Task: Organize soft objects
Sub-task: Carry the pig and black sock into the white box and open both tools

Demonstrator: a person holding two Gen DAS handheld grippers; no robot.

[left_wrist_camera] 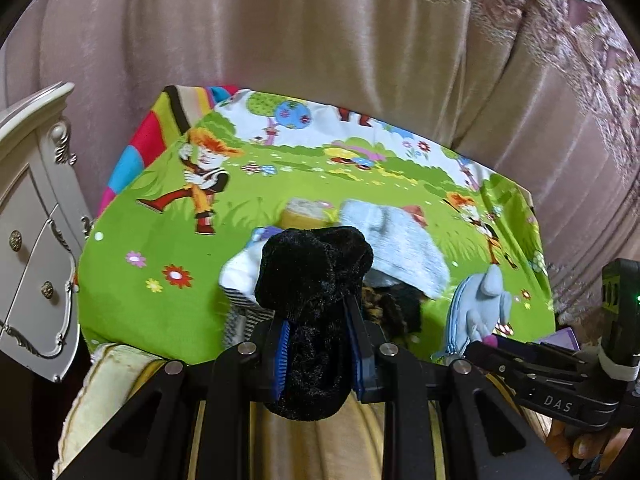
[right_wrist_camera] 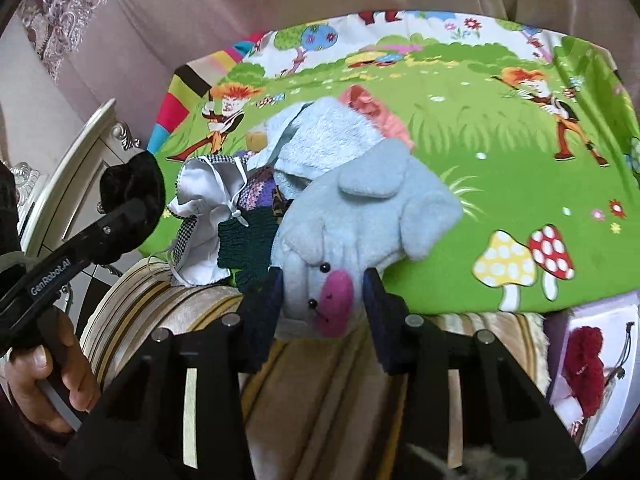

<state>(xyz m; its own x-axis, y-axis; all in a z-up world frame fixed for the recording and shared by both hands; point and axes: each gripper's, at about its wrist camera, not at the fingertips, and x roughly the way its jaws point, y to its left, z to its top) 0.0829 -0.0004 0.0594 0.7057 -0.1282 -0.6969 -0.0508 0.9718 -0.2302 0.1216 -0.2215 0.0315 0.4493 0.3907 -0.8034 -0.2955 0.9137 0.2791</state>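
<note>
My left gripper (left_wrist_camera: 316,314) is shut on a black velvety soft item (left_wrist_camera: 312,264), which bulges above the fingertips and hangs down below them. In the right wrist view that left gripper (right_wrist_camera: 132,204) is at the left with the black item (right_wrist_camera: 136,176). My right gripper (right_wrist_camera: 324,286) is shut on the snout end of a light blue plush pig (right_wrist_camera: 360,208), one pad pressed against each side of its head. In the left wrist view the plush pig (left_wrist_camera: 484,300) is at the right. Behind it lies a pile: a light blue towel (right_wrist_camera: 320,132), a white cloth (right_wrist_camera: 200,196), a dark green knit (right_wrist_camera: 240,240).
A green cartoon cloth (right_wrist_camera: 500,200) covers the surface. A white carved dresser (left_wrist_camera: 36,240) stands to the left, pinkish curtains (left_wrist_camera: 320,40) behind. A striped beige cushion (right_wrist_camera: 320,380) lies below the grippers. A box with a red plush (right_wrist_camera: 584,364) is at the lower right.
</note>
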